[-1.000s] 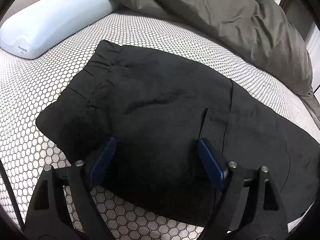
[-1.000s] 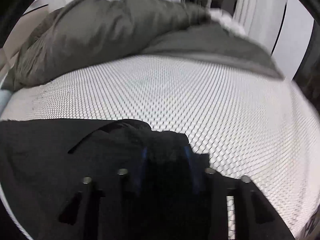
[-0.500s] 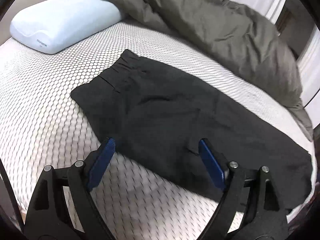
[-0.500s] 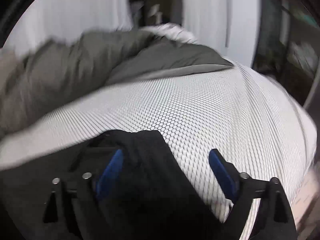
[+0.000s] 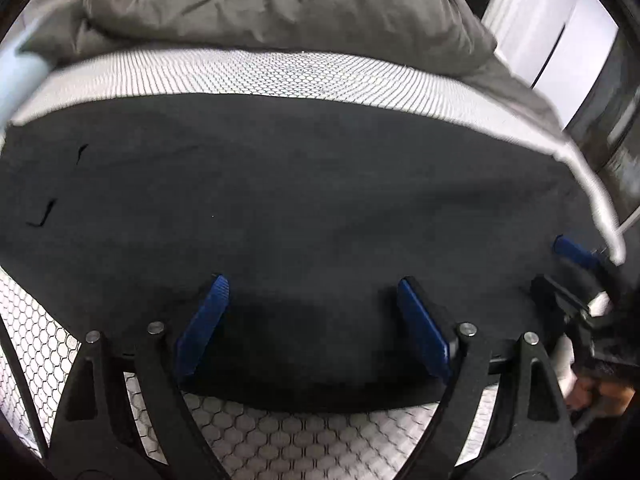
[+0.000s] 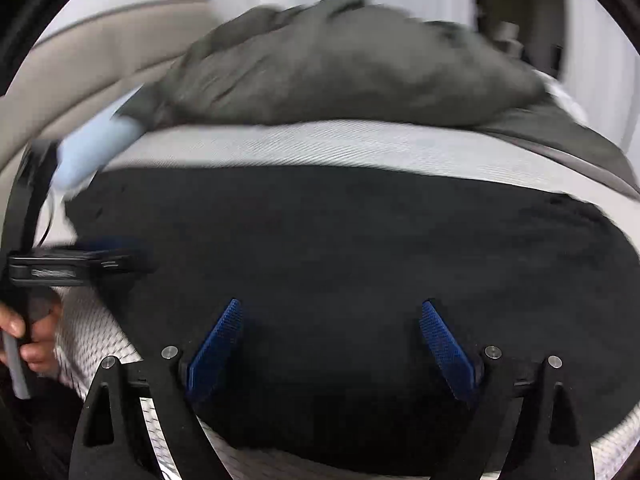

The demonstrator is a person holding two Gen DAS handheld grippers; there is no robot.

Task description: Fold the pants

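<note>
Black pants (image 5: 304, 184) lie flat across the honeycomb-patterned bed and fill the middle of both views (image 6: 360, 240). My left gripper (image 5: 312, 282) hovers open over the pants' near edge with nothing pinched between its blue pads. My right gripper (image 6: 331, 305) is open too, above the same near edge further along. One blue pad (image 5: 576, 254) of the right gripper shows at the right edge of the left wrist view. The left gripper's fingers (image 6: 100, 258) show side-on at the left of the right wrist view.
A crumpled grey duvet (image 5: 280, 4) is piled along the far side of the bed (image 5: 280, 68). A pale blue pillow (image 6: 96, 144) lies at the far left. A hand (image 6: 36, 344) holds the left gripper's handle. White wardrobe doors (image 5: 552, 28) stand beyond the bed.
The right gripper went from shut on the pants' cloth to open, and let it go. Both grippers swept sideways along the pants and now hang over the near edge, side by side.
</note>
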